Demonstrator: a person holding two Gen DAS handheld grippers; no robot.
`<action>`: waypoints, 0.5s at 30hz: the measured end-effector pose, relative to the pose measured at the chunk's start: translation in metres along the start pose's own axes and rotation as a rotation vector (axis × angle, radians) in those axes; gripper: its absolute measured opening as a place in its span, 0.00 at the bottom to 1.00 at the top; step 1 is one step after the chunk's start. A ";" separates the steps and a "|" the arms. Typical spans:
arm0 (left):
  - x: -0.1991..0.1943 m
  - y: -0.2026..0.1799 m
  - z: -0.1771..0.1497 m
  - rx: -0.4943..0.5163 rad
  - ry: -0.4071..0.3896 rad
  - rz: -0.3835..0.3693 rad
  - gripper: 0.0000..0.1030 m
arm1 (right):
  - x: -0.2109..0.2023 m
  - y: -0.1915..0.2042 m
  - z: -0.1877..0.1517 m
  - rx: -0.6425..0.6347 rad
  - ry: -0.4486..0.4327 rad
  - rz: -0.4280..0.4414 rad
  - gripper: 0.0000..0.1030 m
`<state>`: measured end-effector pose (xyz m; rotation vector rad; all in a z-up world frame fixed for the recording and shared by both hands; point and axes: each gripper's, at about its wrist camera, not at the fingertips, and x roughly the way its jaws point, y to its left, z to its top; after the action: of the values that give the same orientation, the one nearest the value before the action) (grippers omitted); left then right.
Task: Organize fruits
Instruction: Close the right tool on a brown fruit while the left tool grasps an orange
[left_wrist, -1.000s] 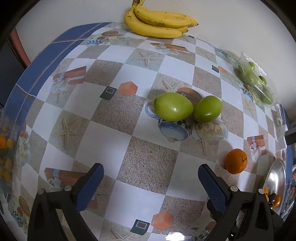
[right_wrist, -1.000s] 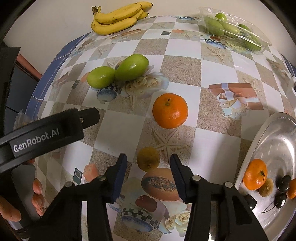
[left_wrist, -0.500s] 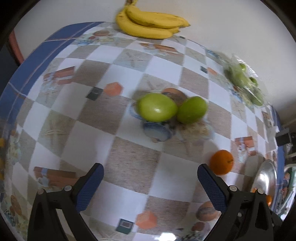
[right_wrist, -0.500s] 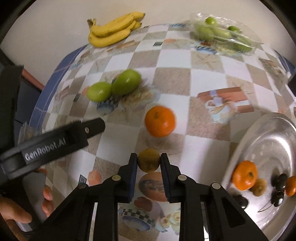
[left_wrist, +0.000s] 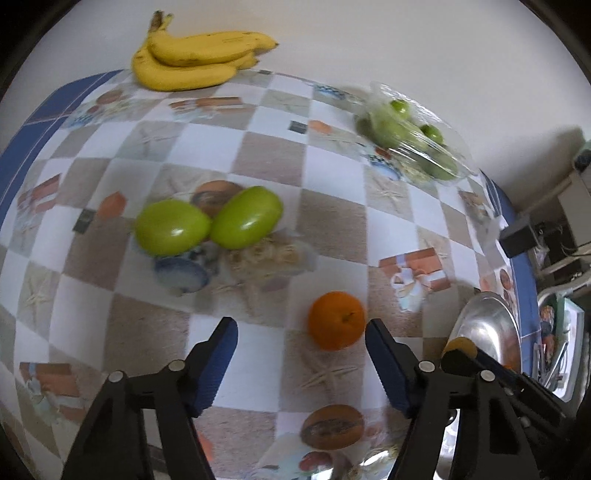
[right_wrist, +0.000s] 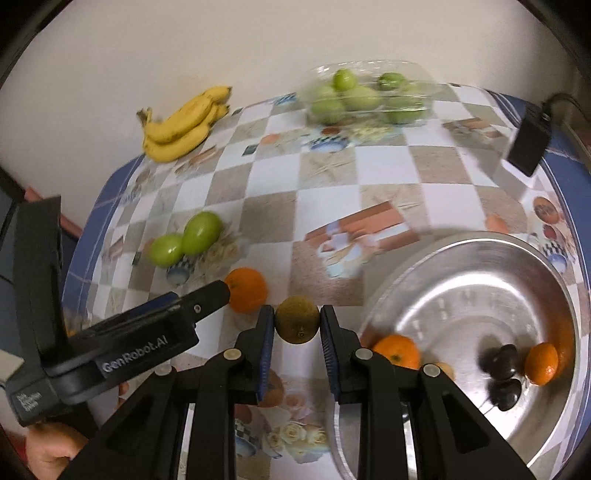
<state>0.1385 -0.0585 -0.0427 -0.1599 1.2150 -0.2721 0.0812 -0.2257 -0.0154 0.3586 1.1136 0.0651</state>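
Lifted off the checked tablecloth (right_wrist: 325, 199) since the earlier frame, the kiwi (right_wrist: 297, 319) is now sitting clamped between the right gripper (right_wrist: 297, 328) pads, just beside the steel bowl (right_wrist: 461, 258). Left gripper (left_wrist: 301, 363) is closing, nothing pressed yet, its jaws bracketing the orange (left_wrist: 337, 320) lying left of that bowl. Two green fruits (left_wrist: 207, 223), touching, are lying farther from it.

Right hand-held gripper (right_wrist: 297, 326) clamped; left hand-held gripper (left_wrist: 301, 354) closing, pads apart.
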 end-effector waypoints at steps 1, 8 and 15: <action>0.002 -0.003 0.001 0.007 -0.001 -0.001 0.69 | -0.002 -0.005 0.001 0.012 -0.006 0.000 0.25; 0.013 -0.017 0.002 0.056 0.007 0.005 0.49 | -0.009 -0.023 0.001 0.065 -0.024 0.016 0.25; 0.020 -0.027 0.000 0.082 0.004 0.024 0.41 | -0.010 -0.023 0.002 0.061 -0.025 0.028 0.25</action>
<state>0.1421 -0.0899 -0.0536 -0.0732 1.2070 -0.3010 0.0754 -0.2497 -0.0133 0.4290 1.0875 0.0511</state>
